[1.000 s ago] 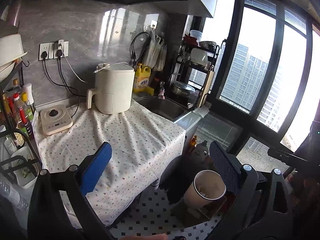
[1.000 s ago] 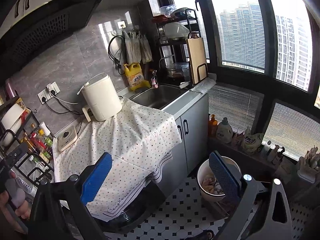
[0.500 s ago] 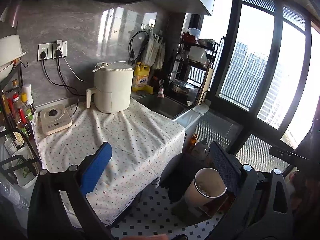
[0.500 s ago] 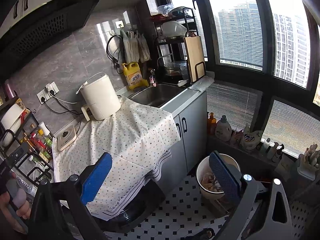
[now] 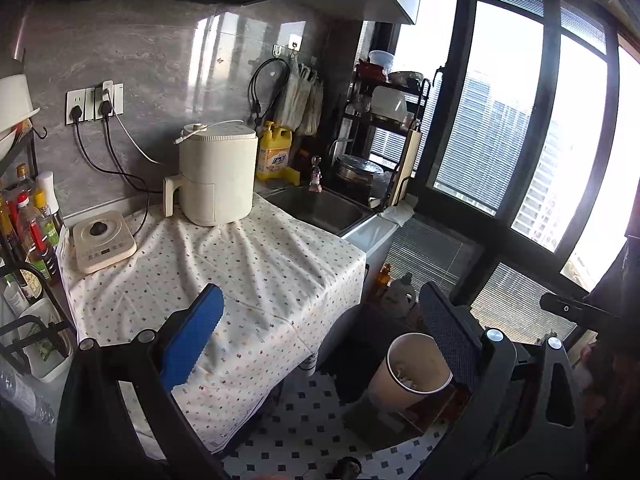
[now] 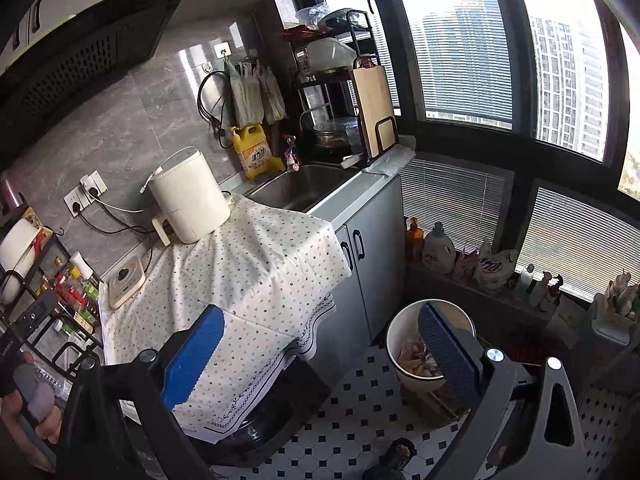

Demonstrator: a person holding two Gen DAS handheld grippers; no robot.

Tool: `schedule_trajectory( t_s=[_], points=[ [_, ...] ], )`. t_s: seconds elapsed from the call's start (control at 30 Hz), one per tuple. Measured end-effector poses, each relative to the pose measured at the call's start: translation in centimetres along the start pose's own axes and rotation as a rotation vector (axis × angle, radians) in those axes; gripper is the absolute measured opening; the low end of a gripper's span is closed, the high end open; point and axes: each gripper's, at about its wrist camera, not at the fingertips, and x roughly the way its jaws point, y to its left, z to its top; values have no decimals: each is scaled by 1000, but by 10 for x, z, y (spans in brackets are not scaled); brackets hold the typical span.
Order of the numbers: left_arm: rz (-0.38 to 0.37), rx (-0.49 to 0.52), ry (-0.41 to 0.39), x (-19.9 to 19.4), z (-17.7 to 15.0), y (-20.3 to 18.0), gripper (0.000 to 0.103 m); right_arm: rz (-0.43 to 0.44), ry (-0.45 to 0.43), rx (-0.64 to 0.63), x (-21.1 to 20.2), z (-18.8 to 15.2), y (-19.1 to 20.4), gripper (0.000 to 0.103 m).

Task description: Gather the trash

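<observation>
A white trash bin [image 6: 408, 344] stands on the tiled floor beside the grey cabinet, with crumpled paper trash [image 6: 412, 354] inside. It also shows in the left wrist view [image 5: 404, 368]. My left gripper [image 5: 324, 336] is open and empty, held over the front edge of the dotted tablecloth [image 5: 240, 272]. My right gripper [image 6: 320, 348] is open and empty, higher up, between the cloth corner and the bin. No loose trash shows on the cloth.
A white air fryer [image 5: 216, 176] and a small induction cooker [image 5: 102, 246] sit on the cloth. A sink [image 6: 304, 188], yellow detergent jug [image 6: 256, 152] and dish rack [image 6: 340, 96] lie behind. Bottles [image 6: 438, 250] line the window ledge. A condiment rack [image 5: 24, 224] stands at left.
Both grippers have drifted slightly back and up; the views shift a little. Jaws stay open and empty.
</observation>
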Motion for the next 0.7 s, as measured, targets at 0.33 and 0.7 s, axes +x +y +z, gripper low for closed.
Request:
schedule_trajectory(
  t_s=[0.33,0.7],
  points=[
    [-18,-17,27,26,7,4,97,-22,27,20,20,4,-11,95],
    [100,-80,68,58,20,47,97,78,165,-54,129,29,38,95]
  ],
)
